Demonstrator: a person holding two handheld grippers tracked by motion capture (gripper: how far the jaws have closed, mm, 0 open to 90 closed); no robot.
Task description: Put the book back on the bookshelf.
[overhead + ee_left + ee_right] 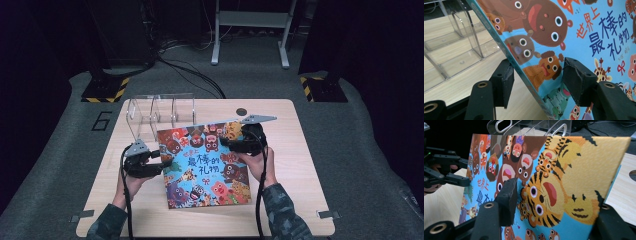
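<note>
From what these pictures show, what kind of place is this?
Probably a recording studio or lab, not a home: a small wooden table stands on grey carpet among dark surroundings, with stand bases marked by hazard tape and cables across the floor.

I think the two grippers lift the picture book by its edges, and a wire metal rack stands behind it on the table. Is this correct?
Not quite: the rack behind the picture book is clear plastic, not wire metal, as the high view shows. The rest holds: the left gripper and right gripper are at the book's edges, on the table.
</note>
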